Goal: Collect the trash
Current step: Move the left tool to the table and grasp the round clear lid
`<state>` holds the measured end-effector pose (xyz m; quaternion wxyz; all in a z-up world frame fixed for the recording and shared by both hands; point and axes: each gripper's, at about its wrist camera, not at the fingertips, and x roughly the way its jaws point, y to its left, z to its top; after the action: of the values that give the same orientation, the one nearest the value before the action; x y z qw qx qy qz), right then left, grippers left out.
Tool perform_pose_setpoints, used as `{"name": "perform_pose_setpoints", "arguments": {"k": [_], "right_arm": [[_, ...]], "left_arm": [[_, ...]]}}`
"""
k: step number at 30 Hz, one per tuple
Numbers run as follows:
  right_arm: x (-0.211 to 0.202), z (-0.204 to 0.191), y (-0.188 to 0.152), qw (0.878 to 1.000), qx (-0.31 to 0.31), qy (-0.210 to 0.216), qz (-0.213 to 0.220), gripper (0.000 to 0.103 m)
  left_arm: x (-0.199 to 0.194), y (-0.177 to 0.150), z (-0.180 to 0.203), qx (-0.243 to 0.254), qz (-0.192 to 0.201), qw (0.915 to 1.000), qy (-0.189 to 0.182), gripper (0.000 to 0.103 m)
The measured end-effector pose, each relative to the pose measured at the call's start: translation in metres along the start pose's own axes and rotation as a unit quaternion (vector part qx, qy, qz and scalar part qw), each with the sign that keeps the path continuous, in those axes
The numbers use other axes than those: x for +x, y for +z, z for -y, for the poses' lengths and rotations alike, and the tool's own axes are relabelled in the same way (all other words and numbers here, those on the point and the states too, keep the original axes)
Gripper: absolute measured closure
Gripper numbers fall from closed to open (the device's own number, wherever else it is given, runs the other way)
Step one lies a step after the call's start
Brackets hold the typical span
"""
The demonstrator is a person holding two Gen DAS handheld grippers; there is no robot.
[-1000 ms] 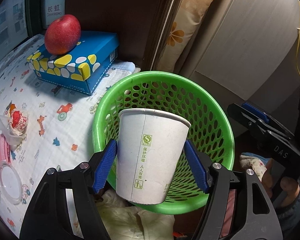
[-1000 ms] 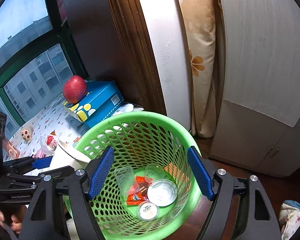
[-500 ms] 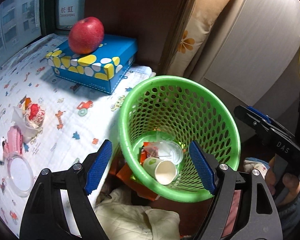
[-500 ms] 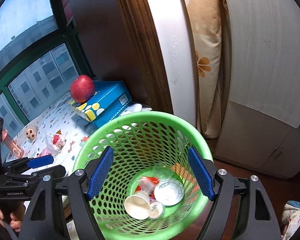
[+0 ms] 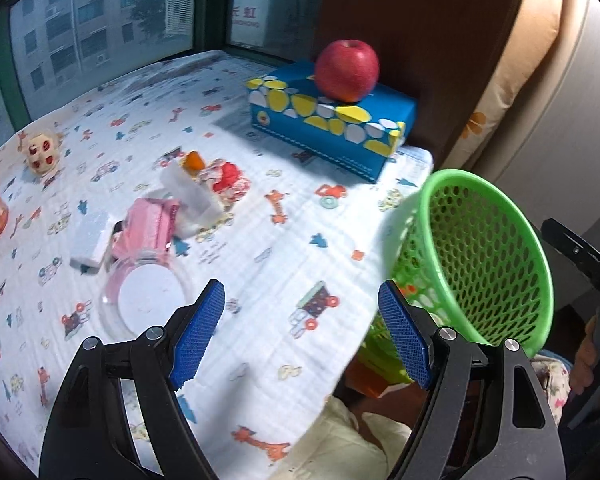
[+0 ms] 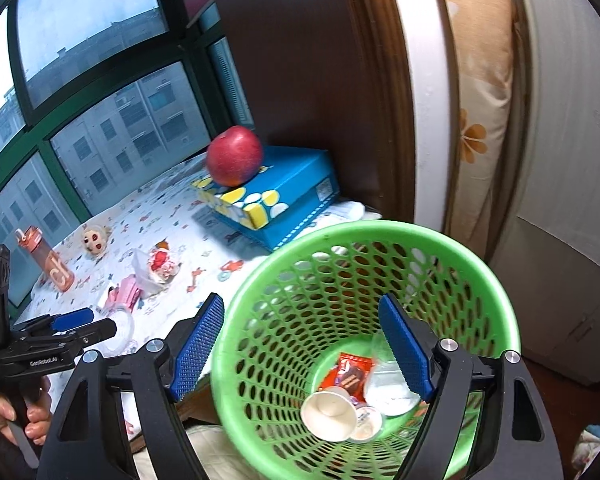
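Trash pile (image 5: pixel 188 208) is seen at approx. 11 o'clock from left gripper (image 5: pixel 300 334), jaws wide, empty; lid (image 5: pixel 148 300) probably nearest.

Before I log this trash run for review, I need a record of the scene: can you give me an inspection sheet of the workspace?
Surface: cartoon-print cloth covers the bed-like surface.
Job's things: green basket beside the surface holds a paper cup, a red wrapper and clear plastic lids; a wrapper pile and a clear lid lie on the cloth.
Clutter: apple on a blue box, doll head, orange bottle.
Grippers: left gripper open, empty; right gripper open, above the basket.
Cables: nothing seen.
Surroundings: window, floral curtain, white cabinet.
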<state>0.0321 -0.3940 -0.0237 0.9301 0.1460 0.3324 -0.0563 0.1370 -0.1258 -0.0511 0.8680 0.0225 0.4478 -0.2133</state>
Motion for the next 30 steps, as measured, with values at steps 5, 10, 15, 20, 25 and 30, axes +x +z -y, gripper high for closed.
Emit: {"name": "perform_pose_setpoints", "arguments": {"k": [5,10,15,20,25,30], "right_arm": [[0.012,-0.029,0.002,1.0,-0.019,0.022,-0.008,0.026],[0.023,-0.052,0.001,0.998,-0.033,0.043,-0.017,0.026],[0.035,-0.07,-0.002,0.997,-0.045,0.057,-0.03,0.026],[0.045,-0.085,-0.004,0.996,-0.056,0.064,-0.04,0.026],[0.052,-0.095,-0.004,0.994,-0.062,0.07,-0.047,0.026],[0.059,-0.104,-0.005,0.993,-0.068,0.076,-0.053,0.026]], "left_arm": [[0.004,-0.008,-0.047,-0.034,-0.004,0.9984,0.045,0.02],[0.014,-0.015,-0.079,-0.036,-0.011,0.9966,0.074,0.011],[0.034,-0.023,-0.097,-0.029,-0.036,0.9954,0.083,0.01],[0.046,-0.029,-0.106,-0.021,-0.053,0.995,0.082,0.01],[0.05,-0.029,-0.103,-0.002,-0.056,0.9955,0.077,0.01],[0.056,-0.03,-0.098,0.02,-0.06,0.9949,0.078,0.009]]}}
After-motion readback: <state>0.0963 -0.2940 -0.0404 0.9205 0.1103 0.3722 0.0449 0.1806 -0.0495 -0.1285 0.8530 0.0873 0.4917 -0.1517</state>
